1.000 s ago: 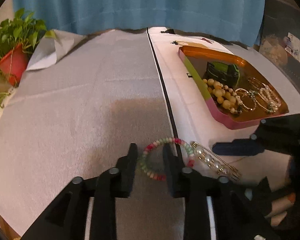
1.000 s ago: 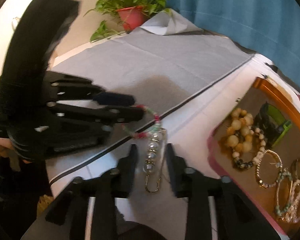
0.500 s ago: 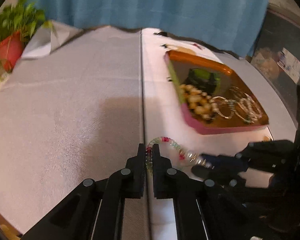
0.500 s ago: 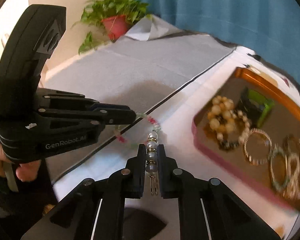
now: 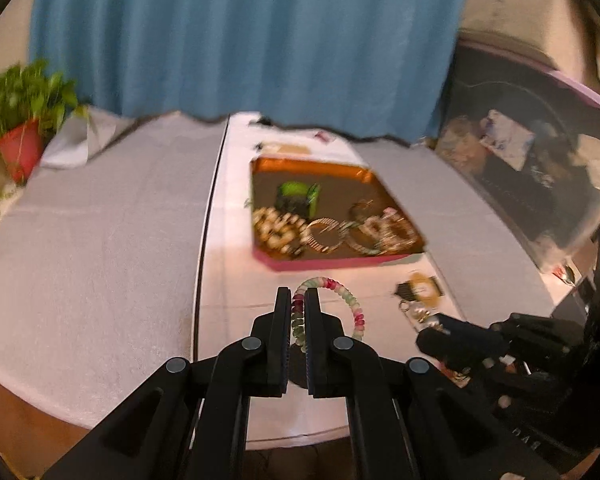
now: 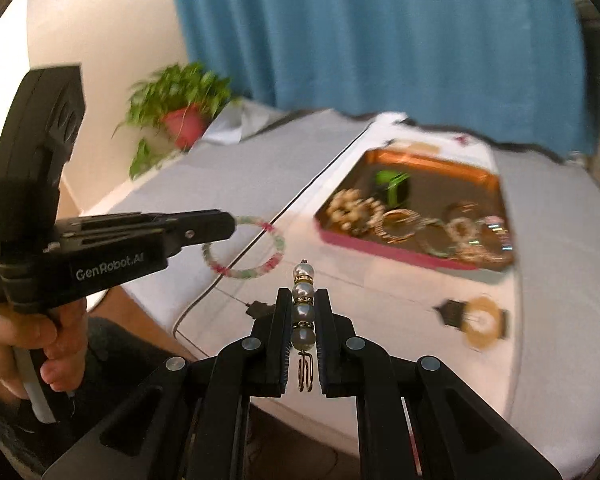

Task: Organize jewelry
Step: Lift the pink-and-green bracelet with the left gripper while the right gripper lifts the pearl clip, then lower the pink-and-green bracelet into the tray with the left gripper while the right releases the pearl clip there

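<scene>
The left hand-held gripper pinches a pink-green bracelet up off the surface. The right hand-held gripper pinches a pearl pin. The tray sits beyond.

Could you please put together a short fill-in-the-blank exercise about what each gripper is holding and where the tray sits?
1. The left gripper is shut on the pink-and-green beaded ____.
2. The right gripper is shut on a brooch set with four ____.
3. The tray with the orange rim already holds several ____.
4. Behind the table hangs a ____ curtain.

Missing words: bracelet; pearls; bracelets; blue
</scene>
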Motion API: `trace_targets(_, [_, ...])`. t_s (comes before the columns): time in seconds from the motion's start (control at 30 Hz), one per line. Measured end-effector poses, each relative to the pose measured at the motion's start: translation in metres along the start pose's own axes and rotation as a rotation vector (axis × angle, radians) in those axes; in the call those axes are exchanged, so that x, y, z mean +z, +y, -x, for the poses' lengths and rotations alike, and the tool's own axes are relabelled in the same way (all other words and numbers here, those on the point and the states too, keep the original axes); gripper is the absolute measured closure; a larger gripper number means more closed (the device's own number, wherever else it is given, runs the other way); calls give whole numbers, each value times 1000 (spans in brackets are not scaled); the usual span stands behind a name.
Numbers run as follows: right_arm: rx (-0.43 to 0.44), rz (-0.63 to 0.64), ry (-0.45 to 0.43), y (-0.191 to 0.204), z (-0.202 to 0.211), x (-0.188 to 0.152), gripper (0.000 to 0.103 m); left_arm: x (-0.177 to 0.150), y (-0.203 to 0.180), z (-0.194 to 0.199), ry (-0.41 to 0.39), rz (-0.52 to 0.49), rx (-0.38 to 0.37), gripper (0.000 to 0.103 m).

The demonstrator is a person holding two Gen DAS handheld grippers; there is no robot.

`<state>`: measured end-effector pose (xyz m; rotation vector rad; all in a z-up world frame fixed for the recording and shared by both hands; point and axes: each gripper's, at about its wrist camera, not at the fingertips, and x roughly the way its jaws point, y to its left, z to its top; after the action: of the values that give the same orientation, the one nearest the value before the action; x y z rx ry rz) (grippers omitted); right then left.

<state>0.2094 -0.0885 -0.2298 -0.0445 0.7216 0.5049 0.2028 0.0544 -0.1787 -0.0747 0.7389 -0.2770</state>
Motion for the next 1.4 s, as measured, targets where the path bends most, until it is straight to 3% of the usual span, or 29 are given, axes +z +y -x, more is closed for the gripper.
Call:
trace_targets(0.2, [-146, -1, -135, 3, 70, 15, 91, 16, -28, 47, -94, -36, -44, 99])
trace_targets(0.37, [-176, -2, -209, 1, 112, 32, 91, 35, -38, 69, -143, -36, -80, 99])
trace_targets(0.47, [-150, -33, -247, -5, 131, 43, 91, 48, -42, 82, -185, -37, -89, 99])
trace_targets(0.53, [-122, -36, -243, -8, 136, 50, 91, 56, -45, 91, -217, -48, -90, 99])
trace_targets(0.73, [-178, 57, -268, 3, 138, 67, 91, 75, -45, 109, -309, -55, -88, 99])
trace_targets(1.03, [-161, 91, -289, -7, 101, 98, 91, 101, -32, 70, -316, -57, -66, 99])
trace_targets(1.3, [-127, 53, -316, -48, 58, 125, 91, 125, -9, 6, -297, 15, -134, 99])
trace_targets(1.4, [-130, 52, -318, -66, 39, 132, 91, 133, -2, -19, -300, 33, -127, 99])
